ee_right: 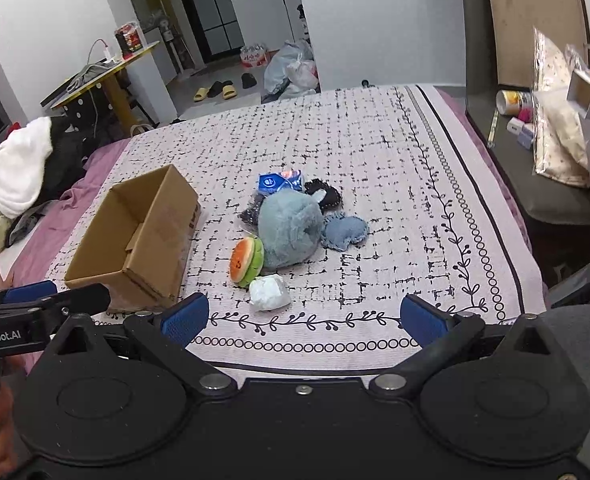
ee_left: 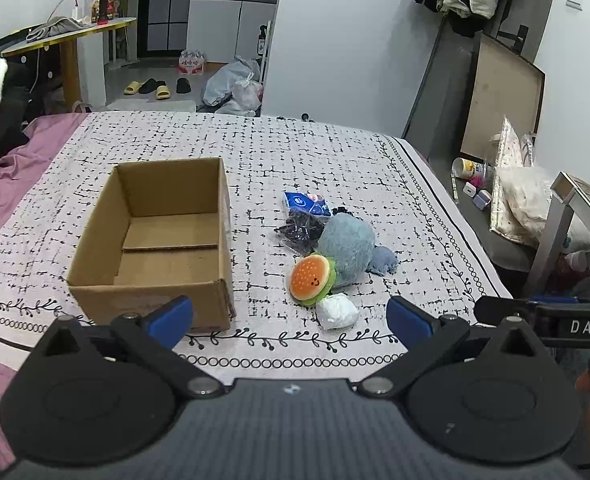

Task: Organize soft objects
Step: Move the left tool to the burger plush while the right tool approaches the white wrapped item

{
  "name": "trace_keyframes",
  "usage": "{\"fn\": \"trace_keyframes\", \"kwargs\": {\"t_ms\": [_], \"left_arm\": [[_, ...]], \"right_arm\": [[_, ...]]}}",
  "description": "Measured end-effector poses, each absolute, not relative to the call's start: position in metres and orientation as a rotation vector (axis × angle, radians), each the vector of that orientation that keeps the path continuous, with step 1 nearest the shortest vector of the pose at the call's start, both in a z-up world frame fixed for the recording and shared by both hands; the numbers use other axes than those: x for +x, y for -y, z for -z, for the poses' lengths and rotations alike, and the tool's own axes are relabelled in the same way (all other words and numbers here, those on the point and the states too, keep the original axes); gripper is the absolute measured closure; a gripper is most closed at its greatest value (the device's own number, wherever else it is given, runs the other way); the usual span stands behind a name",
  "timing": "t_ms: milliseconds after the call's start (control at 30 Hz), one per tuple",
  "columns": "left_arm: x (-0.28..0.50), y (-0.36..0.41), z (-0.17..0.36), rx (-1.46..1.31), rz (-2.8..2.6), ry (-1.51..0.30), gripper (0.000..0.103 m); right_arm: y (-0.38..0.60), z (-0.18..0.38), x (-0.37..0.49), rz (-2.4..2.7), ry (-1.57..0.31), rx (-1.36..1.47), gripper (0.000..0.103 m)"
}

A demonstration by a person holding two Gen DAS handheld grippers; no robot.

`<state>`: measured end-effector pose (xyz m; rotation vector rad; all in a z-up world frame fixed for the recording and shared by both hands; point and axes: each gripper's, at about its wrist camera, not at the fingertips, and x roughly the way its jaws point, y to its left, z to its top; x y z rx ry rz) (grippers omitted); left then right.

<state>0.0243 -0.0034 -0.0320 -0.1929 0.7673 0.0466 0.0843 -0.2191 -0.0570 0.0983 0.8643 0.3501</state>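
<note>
An open empty cardboard box (ee_left: 167,236) (ee_right: 143,240) sits on the patterned bedspread (ee_left: 335,152). To its right lies a pile of soft things: a hamburger plush (ee_left: 311,278) (ee_right: 247,260), a blue-grey furry plush (ee_left: 349,248) (ee_right: 289,228), a small denim cushion (ee_left: 383,261) (ee_right: 345,230), a white wad (ee_left: 337,312) (ee_right: 269,293), a blue tissue pack (ee_left: 305,203) (ee_right: 281,181) and a black item (ee_left: 299,230) (ee_right: 327,194). My left gripper (ee_left: 290,320) is open and empty, near the bed's front edge. My right gripper (ee_right: 305,318) is open and empty, just short of the white wad.
Purple sheet and a clothes heap (ee_right: 23,168) lie left of the box. A bench with bags and bottles (ee_left: 507,184) stands beyond the bed's right edge. Each gripper shows at the side of the other's view (ee_left: 551,318) (ee_right: 35,312).
</note>
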Motion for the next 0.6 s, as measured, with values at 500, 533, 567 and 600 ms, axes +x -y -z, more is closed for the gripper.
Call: {"fn": "trace_keyframes", "kwargs": {"t_ms": [500, 533, 567, 600], "left_arm": [[0.068, 0.008, 0.048, -0.200, -0.057, -0.806, 0.003], [0.069, 0.008, 0.050, -0.199, -0.056, -0.810, 0.003], [0.072, 0.008, 0.052, -0.197, -0.053, -0.814, 0.003], [0.075, 0.010, 0.054, -0.194, -0.051, -0.818, 0.003]], "right_arm": [[0.230, 0.085, 0.126, -0.369, -0.939, 0.172, 0.000], [0.231, 0.087, 0.129, -0.372, -0.943, 0.177, 0.000], [0.231, 0.089, 0.132, -0.374, -0.949, 0.183, 0.000], [0.231, 0.092, 0.134, -0.378, -0.955, 0.190, 0.000]]}}
